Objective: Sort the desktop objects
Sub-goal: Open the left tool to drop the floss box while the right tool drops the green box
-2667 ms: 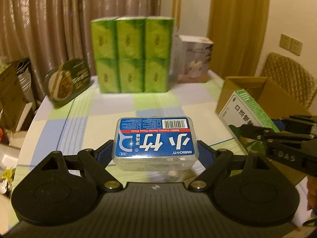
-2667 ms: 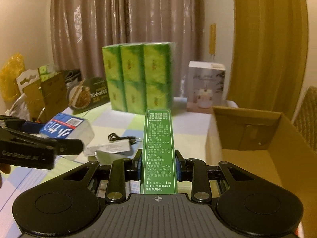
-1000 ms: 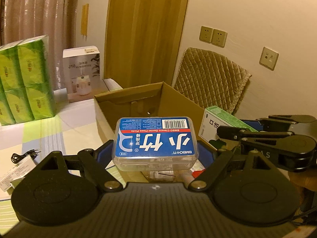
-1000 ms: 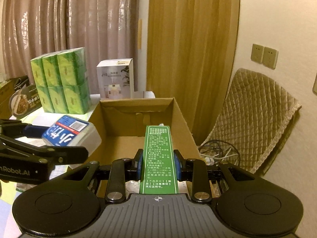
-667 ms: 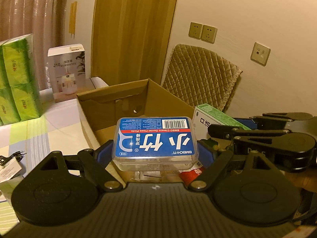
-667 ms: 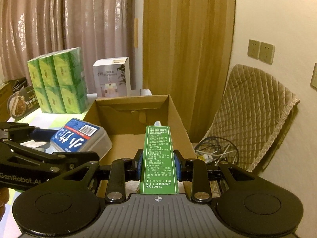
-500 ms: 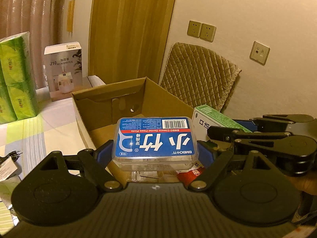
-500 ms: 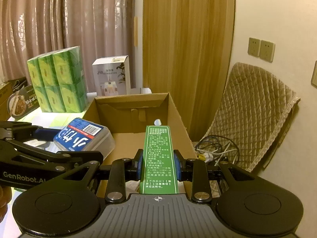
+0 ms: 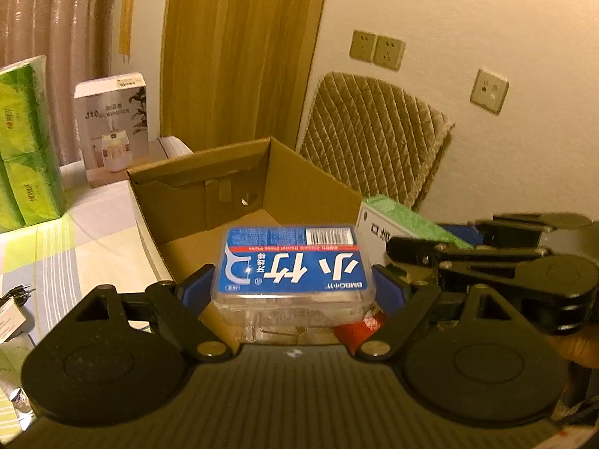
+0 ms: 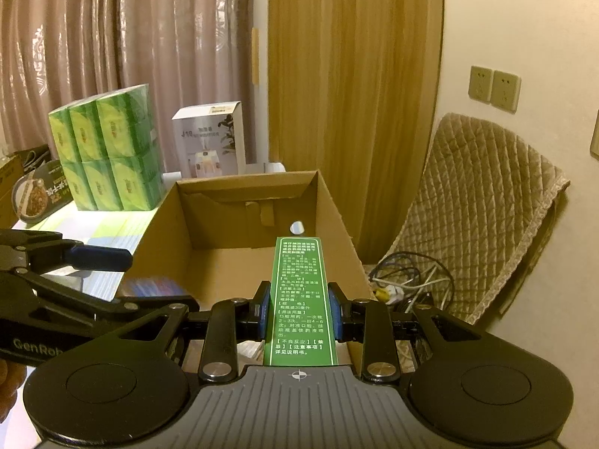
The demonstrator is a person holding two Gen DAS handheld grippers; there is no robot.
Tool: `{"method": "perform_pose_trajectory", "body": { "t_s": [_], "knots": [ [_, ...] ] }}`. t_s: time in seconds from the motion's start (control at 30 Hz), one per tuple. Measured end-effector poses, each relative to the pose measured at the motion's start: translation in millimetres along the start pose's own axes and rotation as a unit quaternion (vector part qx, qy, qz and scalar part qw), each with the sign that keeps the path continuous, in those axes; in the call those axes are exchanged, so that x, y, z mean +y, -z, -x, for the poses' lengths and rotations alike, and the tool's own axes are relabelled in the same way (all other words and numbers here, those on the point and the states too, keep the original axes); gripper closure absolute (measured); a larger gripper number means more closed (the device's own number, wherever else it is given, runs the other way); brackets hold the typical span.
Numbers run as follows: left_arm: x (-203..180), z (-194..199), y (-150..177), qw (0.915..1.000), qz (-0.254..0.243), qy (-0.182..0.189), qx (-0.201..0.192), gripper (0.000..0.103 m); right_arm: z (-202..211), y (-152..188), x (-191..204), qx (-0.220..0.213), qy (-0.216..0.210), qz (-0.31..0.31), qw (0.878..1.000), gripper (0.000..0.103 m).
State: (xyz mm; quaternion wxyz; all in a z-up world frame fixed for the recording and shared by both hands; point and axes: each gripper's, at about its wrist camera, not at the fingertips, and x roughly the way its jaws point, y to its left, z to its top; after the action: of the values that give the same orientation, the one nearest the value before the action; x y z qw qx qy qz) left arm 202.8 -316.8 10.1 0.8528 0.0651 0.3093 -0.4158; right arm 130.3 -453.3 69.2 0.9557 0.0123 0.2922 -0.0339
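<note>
Left gripper — closed on a clear floss-pick case with a blue label, held flat, long axis crosswise between the blue pads. Position: over the near end of the open cardboard box, which lies directly ahead and below.

Right gripper — closed on a narrow green medicine carton, clamped by its long sides, long axis pointing forward into the box. Position: over the box's near right side; carton tip already above the box floor.

Relation: both loads hang above the box opening, side by side, grippers close together. Judged next move — lower and release; neither hand looks clearly nearer.

Contents: a red packet and some pale items show in the box bottom.

Table: green tissue packs and a white appliance box stand behind, well apart.
</note>
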Motion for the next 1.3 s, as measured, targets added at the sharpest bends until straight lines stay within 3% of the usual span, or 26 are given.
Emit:
{"method": "perform_pose_trajectory", "body": {
  "t_s": [0.73,0.97,1.1,1.3],
  "knots": [
    [1.7,-0.5,2.0,0.9997,-0.013,-0.020,0.003,0.016,-3.5,-0.1,3.0,0.002,-0.005,-0.001,1.000,0.075],
    [6.2,0.9,1.6,0.9996,-0.008,-0.026,0.002,0.016,-6.8,-8.2,6.7,-0.011,-0.031,-0.004,0.999,0.075],
    [6.8,0.9,2.1,0.9995,-0.010,-0.029,0.004,0.016,-4.2,-13.7,6.0,-0.022,-0.028,-0.005,0.999,0.052],
    [10.6,0.9,1.7,0.9994,-0.007,-0.033,0.004,0.016,-1.9,-9.6,0.1,-0.017,-0.024,-0.006,1.000,0.050]
  ]
}}
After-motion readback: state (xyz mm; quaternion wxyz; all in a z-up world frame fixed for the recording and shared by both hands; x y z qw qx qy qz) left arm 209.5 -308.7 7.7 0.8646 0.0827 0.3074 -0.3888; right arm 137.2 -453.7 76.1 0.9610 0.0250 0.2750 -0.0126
